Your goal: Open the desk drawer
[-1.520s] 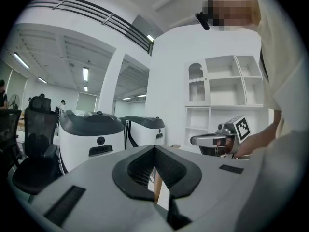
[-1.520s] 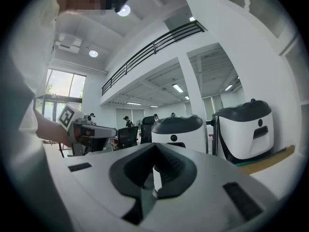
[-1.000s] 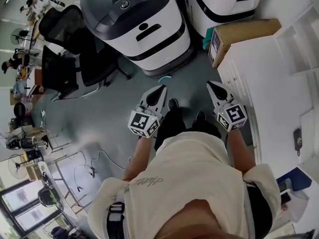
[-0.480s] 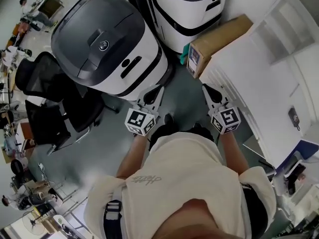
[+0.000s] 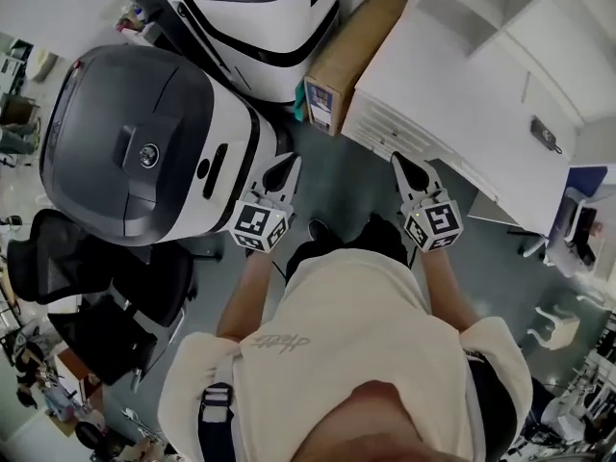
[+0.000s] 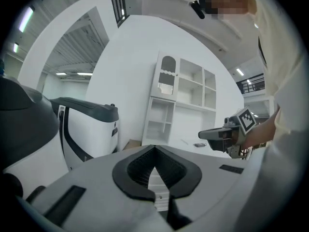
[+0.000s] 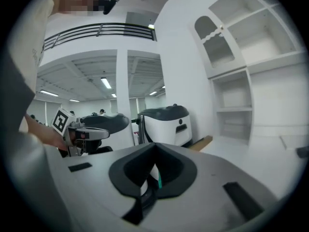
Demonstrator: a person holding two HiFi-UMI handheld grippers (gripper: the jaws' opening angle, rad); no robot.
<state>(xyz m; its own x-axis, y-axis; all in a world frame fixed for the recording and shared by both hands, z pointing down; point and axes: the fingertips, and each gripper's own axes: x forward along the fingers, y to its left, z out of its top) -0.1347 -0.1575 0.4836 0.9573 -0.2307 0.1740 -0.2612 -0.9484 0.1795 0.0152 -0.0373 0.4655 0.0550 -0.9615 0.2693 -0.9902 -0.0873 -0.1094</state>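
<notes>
The white desk point(image 5: 452, 75) stands at the upper right of the head view, its drawer fronts point(image 5: 385, 123) facing the person. Both grippers are held out in front of the person's body, above the grey floor and short of the desk. My left gripper point(image 5: 288, 160) points toward the gap between the machine and the desk, jaws shut and empty. My right gripper point(image 5: 397, 160) points at the desk's front edge, also shut and empty. The left gripper view shows the shut left gripper point(image 6: 154, 148), white drawer fronts point(image 6: 158, 185) below its tips, and the right gripper point(image 6: 205, 134) beside it.
A large grey-topped white machine point(image 5: 125, 142) stands close on the left, a second one point(image 5: 260, 27) behind it. A cardboard box point(image 5: 346, 56) lies between them and the desk. Black office chairs point(image 5: 106, 287) are at the lower left. White shelving point(image 6: 181, 100) rises over the desk.
The person has turned toward the white desk, which now fills the upper right. Both grippers swung round with the body, staying shut and side by side.
</notes>
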